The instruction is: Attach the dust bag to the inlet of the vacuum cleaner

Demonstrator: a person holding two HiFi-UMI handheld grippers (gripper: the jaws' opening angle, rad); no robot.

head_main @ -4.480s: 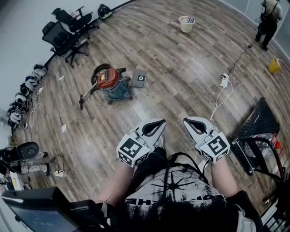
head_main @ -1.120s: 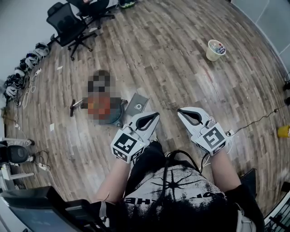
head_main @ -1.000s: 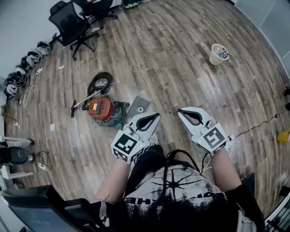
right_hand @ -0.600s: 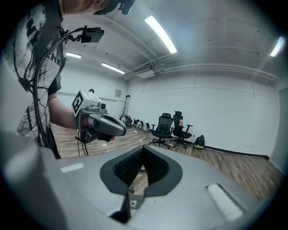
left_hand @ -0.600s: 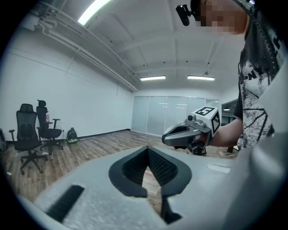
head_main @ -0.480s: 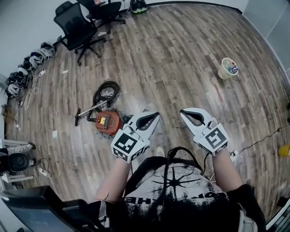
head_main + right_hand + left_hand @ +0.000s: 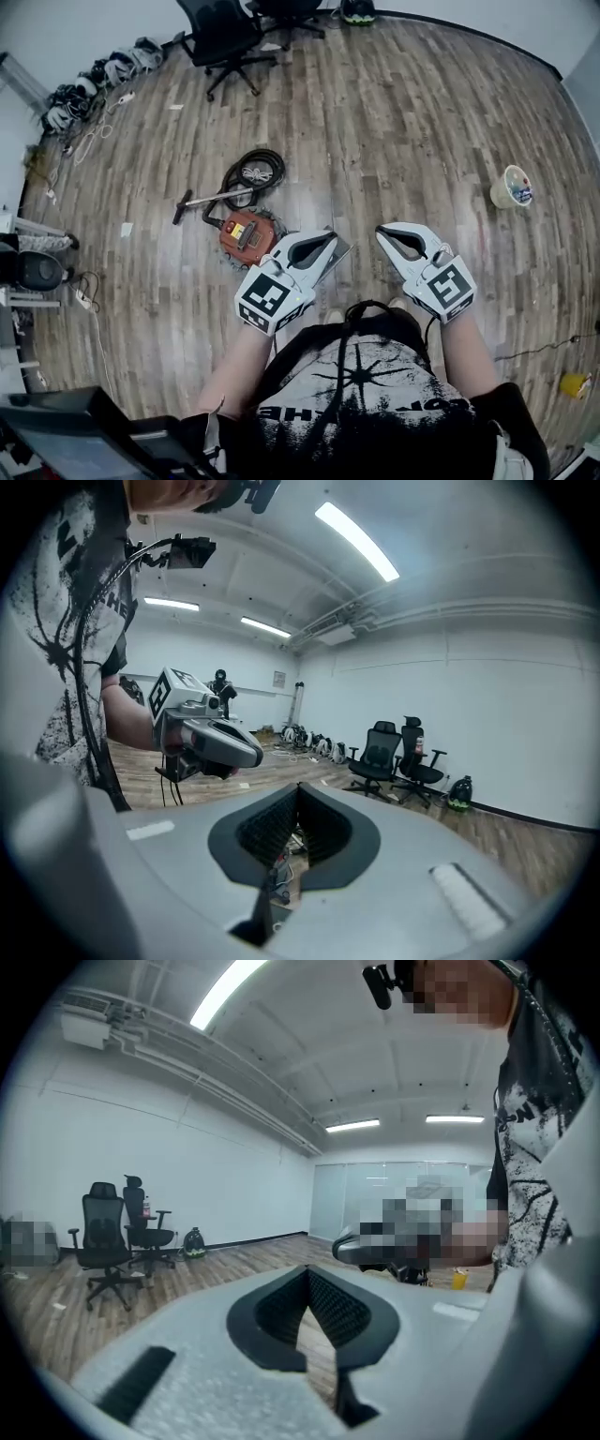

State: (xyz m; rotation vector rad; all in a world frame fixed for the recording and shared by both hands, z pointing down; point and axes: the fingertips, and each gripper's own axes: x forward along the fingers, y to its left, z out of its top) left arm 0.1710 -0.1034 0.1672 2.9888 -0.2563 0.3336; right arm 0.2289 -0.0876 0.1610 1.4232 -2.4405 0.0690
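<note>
Both grippers are held level in front of the body. The left gripper (image 7: 324,238) is closed tip to tip with nothing between its jaws; the right gripper (image 7: 383,232) is likewise closed and empty.

The vacuum cleaner (image 7: 247,234) is found on the floor (image 7: 412,112) just beyond and to the left of the left gripper, which is judged the nearer of the two. A flat grey corner (image 7: 341,249), possibly the dust bag, is partly hidden behind that gripper; it cannot be confirmed. The inlet is not discernible.

The wand (image 7: 201,199) and coiled hose (image 7: 256,172) trail away to the far left. Open floor is noted ahead and to the right; a bucket (image 7: 513,186) and office chairs (image 7: 227,34) stand well apart.
</note>
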